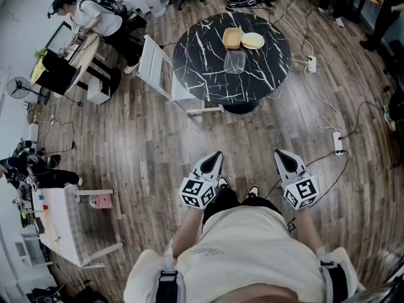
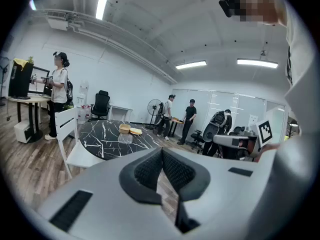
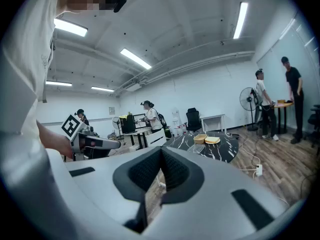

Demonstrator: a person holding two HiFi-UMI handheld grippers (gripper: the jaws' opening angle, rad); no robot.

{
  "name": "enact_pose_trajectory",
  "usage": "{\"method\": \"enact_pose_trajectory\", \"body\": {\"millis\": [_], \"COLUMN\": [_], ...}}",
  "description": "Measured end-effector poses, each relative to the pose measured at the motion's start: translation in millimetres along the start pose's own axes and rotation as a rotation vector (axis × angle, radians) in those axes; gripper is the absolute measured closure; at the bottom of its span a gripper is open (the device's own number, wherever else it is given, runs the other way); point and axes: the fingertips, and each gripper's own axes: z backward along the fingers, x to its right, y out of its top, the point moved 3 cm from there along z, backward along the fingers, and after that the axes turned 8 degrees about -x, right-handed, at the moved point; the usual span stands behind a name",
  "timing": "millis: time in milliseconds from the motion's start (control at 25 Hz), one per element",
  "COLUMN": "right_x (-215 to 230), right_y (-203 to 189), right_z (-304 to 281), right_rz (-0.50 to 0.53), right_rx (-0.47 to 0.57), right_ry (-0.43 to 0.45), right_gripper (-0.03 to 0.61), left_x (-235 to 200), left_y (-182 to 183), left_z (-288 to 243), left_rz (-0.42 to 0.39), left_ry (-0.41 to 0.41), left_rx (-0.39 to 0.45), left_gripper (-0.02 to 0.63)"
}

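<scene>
Now: both grippers are held low in front of the person, noses pointing at the worktop and well apart from it.
Left gripper (image 1: 216, 157): pads pressed together, nothing between them.
Right gripper (image 1: 281, 155): pads likewise pressed together, empty.
Worktop (image 1: 202, 74): round, black marble with white veins, standing ahead across the wood floor (image 1: 158, 144).
Clear tub (image 1: 235, 62): near the worktop's middle, upright.
Tan tray (image 1: 232, 38): just beyond the tub, toward the far edge.
Pale round dish (image 1: 253, 40): just beside the tray on its right; I cannot tell whether they touch.
Around: a white chair (image 1: 151, 65) at the worktop's left edge; a power strip (image 1: 338, 142) on the floor to the right.
Step in hand: by my reading an approach, with nothing within reach.
Next move calls for: closing the gap to the worktop, then parting a gripper's pads before it meets the tub.
</scene>
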Motion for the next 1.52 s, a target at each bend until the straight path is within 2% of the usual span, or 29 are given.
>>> {"method": "enact_pose_trajectory", "body": {"millis": [200, 440, 600, 920, 1000, 1040, 1360, 1520], "right_x": [1.6, 12.9, 15.8, 21.6, 24.1, 25.4, 33.5, 38.9], "right_y": [1.2, -0.2, 1.6, 11.0, 15.8, 18.0, 20.8, 25.5], "right_z": [6.9, 10.7, 9.9, 6.5, 5.9, 5.4, -21.8, -51.7], "right_rz": [-0.005, -0.008, 0.001, 0.021, 0.021, 0.018, 0.003, 0.046], "right_rx": [0.005, 0.024, 0.021, 0.033, 0.043, 0.046, 0.019, -0.019], "right_ry": [0.016, 0.011, 0.015, 0.028, 0.027, 0.026, 0.031, 0.008], "right_gripper": [0.572, 0.571, 0.571, 0.571, 0.571, 0.571, 0.571, 0.571], "left_x": [4.0, 13.0, 13.4, 19.0, 17.1, 15.9, -8.3, -37.8], "left_y": [5.1, 11.9, 19.0, 45.7, 51.3, 54.3, 60.7, 60.7], "left_z": [-1.8, -9.7, -11.3, -16.2, -18.1, -18.7, -28.8, -50.3], "left_rz": [0.007, -0.026, -0.076, -0.192, -0.190, -0.188, -0.179, -0.150], "left_ry": [0.010, 0.018, 0.029, 0.064, 0.068, 0.070, 0.072, 0.038], "left_rx": [0.013, 0.034, 0.047, 0.128, 0.136, 0.139, 0.112, 0.095], "left_gripper": [0.594, 0.594, 0.592, 0.576, 0.467, 0.457, 0.457, 0.457]}}
